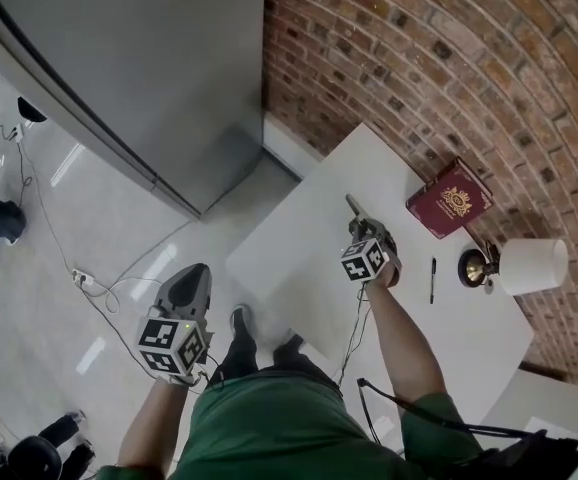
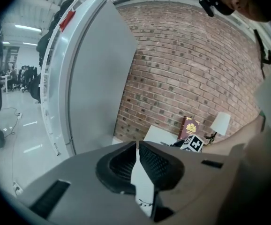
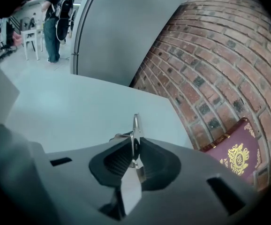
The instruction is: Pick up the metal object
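Observation:
A thin shiny metal object [image 3: 136, 128] sticks out from between the jaws of my right gripper [image 3: 135, 146], which is shut on it. In the head view the metal object [image 1: 355, 208] pokes forward from the right gripper [image 1: 362, 230], held over the white table [image 1: 299, 258]. My left gripper [image 1: 189, 290] hangs off the table's left side above the floor. Its jaws are pressed together with nothing between them in the left gripper view [image 2: 138, 146].
A dark red book [image 1: 449, 199] lies at the table's far side by the brick wall [image 1: 449, 68]. A black pen [image 1: 433, 279] and a small lamp with a white shade [image 1: 532, 266] sit at the right. A grey cabinet [image 1: 129, 78] stands at the left; cables [image 1: 89, 288] trail on the floor.

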{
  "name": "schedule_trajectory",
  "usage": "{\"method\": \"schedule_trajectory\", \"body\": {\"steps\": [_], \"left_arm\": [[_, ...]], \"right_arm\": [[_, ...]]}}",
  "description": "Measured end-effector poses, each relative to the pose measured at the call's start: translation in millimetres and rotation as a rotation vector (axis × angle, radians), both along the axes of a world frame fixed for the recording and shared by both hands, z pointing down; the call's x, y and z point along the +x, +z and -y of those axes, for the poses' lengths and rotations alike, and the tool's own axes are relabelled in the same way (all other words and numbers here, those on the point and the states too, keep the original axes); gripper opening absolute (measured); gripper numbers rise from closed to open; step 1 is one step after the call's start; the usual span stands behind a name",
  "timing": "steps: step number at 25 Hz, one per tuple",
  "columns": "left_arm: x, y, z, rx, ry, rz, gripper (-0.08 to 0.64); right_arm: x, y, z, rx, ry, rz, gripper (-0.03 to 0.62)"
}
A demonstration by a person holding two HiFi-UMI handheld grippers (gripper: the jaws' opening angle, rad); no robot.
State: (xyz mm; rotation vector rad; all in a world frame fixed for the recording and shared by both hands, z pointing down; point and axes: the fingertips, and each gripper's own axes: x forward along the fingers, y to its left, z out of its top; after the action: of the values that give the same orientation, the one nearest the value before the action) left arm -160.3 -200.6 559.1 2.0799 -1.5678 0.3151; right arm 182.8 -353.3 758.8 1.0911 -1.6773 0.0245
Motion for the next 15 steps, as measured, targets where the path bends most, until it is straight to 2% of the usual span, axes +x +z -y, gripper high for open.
{"method": "schedule_trajectory", "body": {"steps": [6,15], "left_arm": [[22.6,-5.2,8.7,0.019,0.058,-0.013,0.02],[37.6,-6.9,10.2,0.025,0.107,-0.03,0.02]], "right_arm": [[-3.8,-13.6,-10.8,-0.011,-0.002,0.067,0.008],[-7.9,-39.7,-26.9,0.018,0.016,0.157,0.006]]}}
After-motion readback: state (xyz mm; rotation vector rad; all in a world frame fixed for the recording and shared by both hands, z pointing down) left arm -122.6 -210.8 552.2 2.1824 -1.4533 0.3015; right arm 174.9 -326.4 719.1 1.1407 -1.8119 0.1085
